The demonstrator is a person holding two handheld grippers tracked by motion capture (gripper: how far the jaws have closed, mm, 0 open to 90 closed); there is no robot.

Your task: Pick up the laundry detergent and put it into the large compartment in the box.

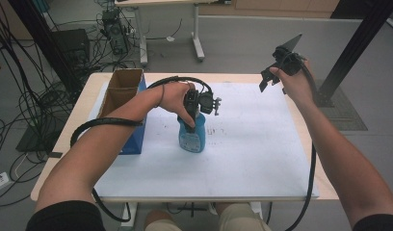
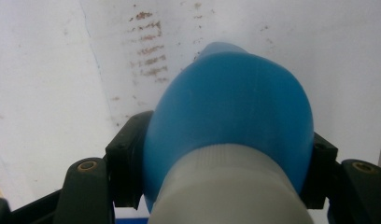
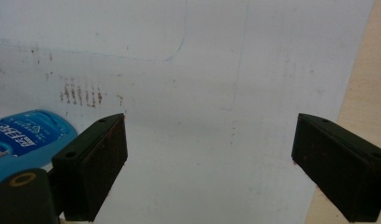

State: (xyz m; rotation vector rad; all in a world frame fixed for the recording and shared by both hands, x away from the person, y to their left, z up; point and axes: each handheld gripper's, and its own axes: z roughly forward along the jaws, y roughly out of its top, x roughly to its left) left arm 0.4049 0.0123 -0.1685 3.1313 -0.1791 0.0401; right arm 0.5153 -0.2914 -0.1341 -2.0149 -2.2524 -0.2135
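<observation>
My left gripper (image 1: 193, 111) hides the blue bottle's (image 1: 192, 137) top in the high view; my left gripper view cuts off its white cap (image 2: 228, 189) below.

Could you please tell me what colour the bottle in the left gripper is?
The bottle is blue with a pale grey neck, clearest in the left gripper view.

The blue plastic bottle (image 1: 191, 137) stands upright on the white sheet (image 1: 252, 154) covering the wooden tabletop (image 1: 307, 139), left of centre. The open cardboard box (image 1: 121, 91) stands just left of it, at the tabletop's far left.
</observation>
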